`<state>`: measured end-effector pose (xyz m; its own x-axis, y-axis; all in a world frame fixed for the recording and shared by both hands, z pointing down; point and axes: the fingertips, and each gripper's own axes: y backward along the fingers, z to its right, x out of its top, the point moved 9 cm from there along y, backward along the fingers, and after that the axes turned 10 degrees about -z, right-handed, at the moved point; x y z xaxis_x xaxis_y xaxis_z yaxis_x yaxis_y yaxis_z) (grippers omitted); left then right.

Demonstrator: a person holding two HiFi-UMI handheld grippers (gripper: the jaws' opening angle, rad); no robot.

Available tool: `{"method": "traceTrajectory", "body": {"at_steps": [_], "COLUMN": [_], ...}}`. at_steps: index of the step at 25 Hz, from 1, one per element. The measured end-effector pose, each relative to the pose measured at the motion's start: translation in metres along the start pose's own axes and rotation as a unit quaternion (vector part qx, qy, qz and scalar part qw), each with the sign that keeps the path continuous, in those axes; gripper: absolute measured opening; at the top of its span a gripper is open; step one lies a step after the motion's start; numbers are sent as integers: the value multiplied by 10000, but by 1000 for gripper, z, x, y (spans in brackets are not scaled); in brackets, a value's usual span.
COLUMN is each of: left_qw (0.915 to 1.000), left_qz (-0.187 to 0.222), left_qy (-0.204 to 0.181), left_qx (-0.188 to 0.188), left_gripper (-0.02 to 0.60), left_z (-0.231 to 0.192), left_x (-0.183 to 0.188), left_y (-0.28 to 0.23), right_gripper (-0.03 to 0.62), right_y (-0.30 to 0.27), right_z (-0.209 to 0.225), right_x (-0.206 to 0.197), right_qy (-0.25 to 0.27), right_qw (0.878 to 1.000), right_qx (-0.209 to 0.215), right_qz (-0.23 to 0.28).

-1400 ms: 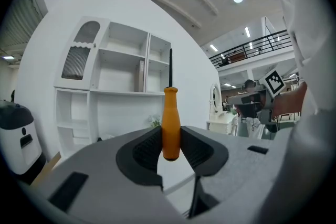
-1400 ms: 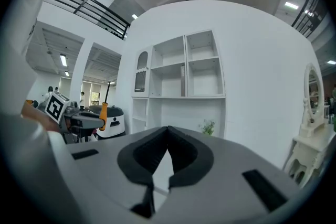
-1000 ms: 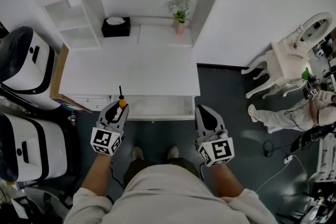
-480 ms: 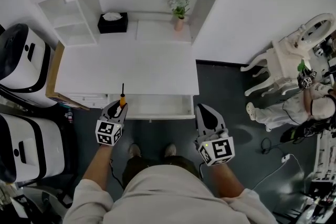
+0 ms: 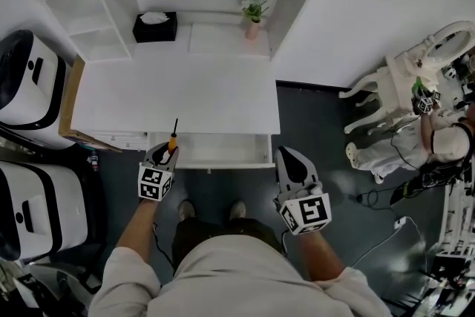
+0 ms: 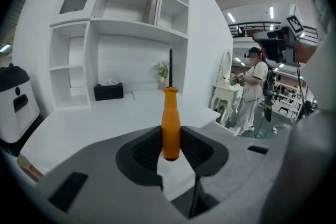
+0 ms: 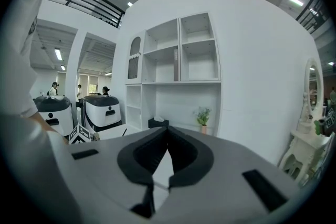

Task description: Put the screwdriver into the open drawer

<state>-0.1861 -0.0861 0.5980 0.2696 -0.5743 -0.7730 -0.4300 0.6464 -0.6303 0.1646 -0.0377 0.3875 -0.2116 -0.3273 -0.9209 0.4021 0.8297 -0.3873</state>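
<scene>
The screwdriver (image 5: 172,139) has an orange handle and a thin black shaft, and it stands upright. My left gripper (image 5: 168,152) is shut on the handle, just over the left front corner of the open white drawer (image 5: 223,150). In the left gripper view the ribbed pads clamp the lower part of the screwdriver handle (image 6: 170,123) and the shaft points up. My right gripper (image 5: 291,159) hangs in front of the drawer's right end. It is shut, with the tips of the right gripper (image 7: 167,152) meeting on nothing.
The drawer sticks out of a white desk (image 5: 178,96) under a shelf unit with a black tissue box (image 5: 154,26) and a small plant (image 5: 253,11). White and black machines (image 5: 30,85) stand at left. A white chair (image 5: 393,93), a person (image 5: 438,145) and floor cables lie at right.
My left gripper has sunk with the screwdriver, down to the drawer's left front corner. The right gripper has stayed nearly where it was.
</scene>
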Motion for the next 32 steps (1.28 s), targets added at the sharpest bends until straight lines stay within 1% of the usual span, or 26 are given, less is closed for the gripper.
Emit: {"method": "traceTrajectory", "body": {"at_steps": [4,8,11,14,18,21,23,27,32], "left_qw": [9985,9939,9886,9810,9682,9602,9533,9343,9057], "left_qz": [-346,-650,-871,-1151,-1434,-1601,-1706,-1944,-2233], "left_qy": [-435,-889,-1224,-1549,-2034,-2268,-2468,-2956,-3564], "left_qx": [-11,-56,-116,-176,-243,-302,-336,-428,-527], "left_gripper": [109,109,109,109,109,109,109,109,109], "left_z": [-1,-4,-5,-5,-4,-5,-5,-2,-2], "left_x": [-5,-12,-15,-22,-27,-31,-34,-40,-46], "left_y": [-12,-28,-41,-55,-71,-81,-86,-96,-110], "right_gripper": [3,3,3,3,3,3,3,3,3], "right_y": [-4,-6,-5,-2,1,2,2,5,6], "right_z": [3,7,9,13,18,18,18,17,17], "right_x": [-2,-4,-6,-9,-13,-15,-17,-21,-26], "right_qy": [-12,-38,-47,-55,-72,-96,-107,-129,-163], "right_qw": [10000,9999,9998,9996,9993,9990,9988,9985,9979], "right_qx": [1,-52,-108,-184,-280,-326,-351,-390,-452], "right_qz": [-48,-90,-135,-190,-256,-295,-312,-357,-431]}}
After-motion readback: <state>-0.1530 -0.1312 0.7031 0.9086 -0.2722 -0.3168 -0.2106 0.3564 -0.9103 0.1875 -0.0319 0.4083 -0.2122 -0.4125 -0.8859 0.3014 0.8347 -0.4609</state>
